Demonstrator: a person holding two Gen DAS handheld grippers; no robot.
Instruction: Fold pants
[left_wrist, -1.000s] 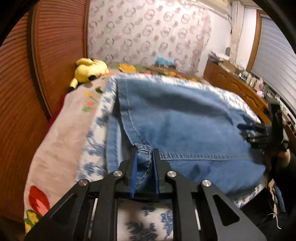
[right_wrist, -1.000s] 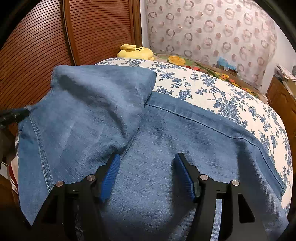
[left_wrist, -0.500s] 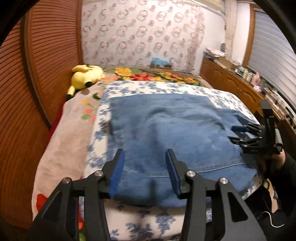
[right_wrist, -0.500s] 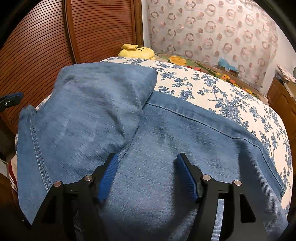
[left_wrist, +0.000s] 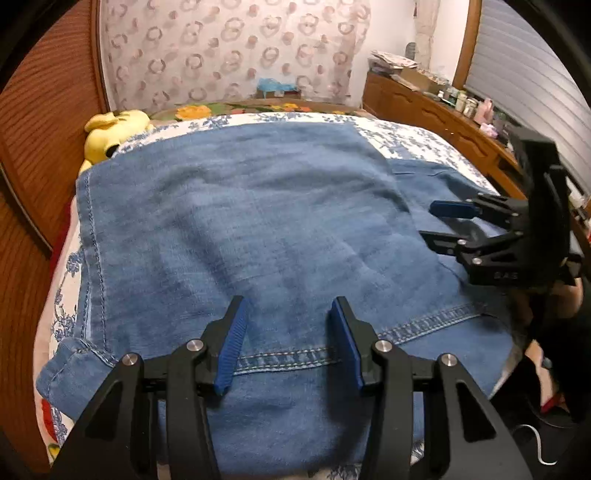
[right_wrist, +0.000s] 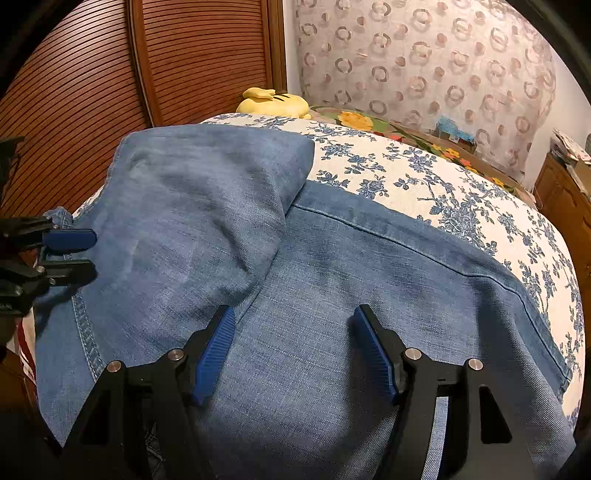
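Blue denim pants (left_wrist: 258, 229) lie on the bed, with one part folded over the rest; the folded layer's edge runs diagonally in the right wrist view (right_wrist: 207, 206). My left gripper (left_wrist: 288, 339) is open and empty, hovering over the stitched hem at the near edge. My right gripper (right_wrist: 291, 350) is open and empty above the denim, beside the folded layer's edge. The right gripper also shows in the left wrist view (left_wrist: 443, 221), and the left gripper in the right wrist view (right_wrist: 70, 254) at the pants' left edge.
The bed has a blue-flowered white cover (right_wrist: 443, 192). A yellow plush toy (left_wrist: 110, 129) lies at the head by the wooden slatted doors (right_wrist: 92, 92). A wooden dresser (left_wrist: 436, 110) with small items stands along the right side.
My left gripper let go of the pants' hem, opened and moved in over the denim. The folded layer now lies flat. The right gripper stayed open and barely moved.
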